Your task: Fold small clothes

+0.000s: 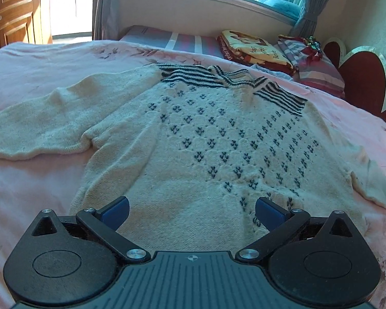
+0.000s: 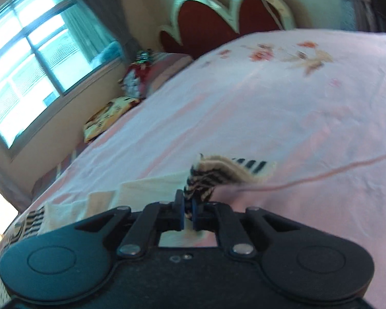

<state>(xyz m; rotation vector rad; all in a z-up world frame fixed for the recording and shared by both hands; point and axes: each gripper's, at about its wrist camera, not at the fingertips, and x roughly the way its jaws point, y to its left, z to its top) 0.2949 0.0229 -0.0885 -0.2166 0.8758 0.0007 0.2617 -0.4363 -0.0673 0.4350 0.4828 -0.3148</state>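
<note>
**Sweater lying on bed; right tongs gripping its striped cuff**

The cream knitted sweater [image 1: 193, 139] is lying spread flat, front up, on the pink floral bedsheet [image 1: 38, 64]. Its dark motif pattern is running down the chest, and the black-and-white striped collar [image 1: 218, 79] is pointing toward the window side of the bed. One sleeve [image 1: 38, 131] is stretching out to the left across the sheet.

The left tongs [image 1: 191, 212] are hovering over the lower hem area with the jaws standing wide apart and nothing between the blue pads [image 1: 118, 209].

The right tongs [image 2: 189, 212] are standing nearly closed and pinching a striped cuff [image 2: 218, 172] of the sweater, which is lifting slightly off the sheet. This view is blurred, so finer detail cannot be told.

No containers are showing. At the head of the bed, a folded printed blanket [image 1: 254, 49] and striped pillows [image 1: 319, 74] are sitting beside the red heart-shaped headboard [image 1: 362, 77].
</note>
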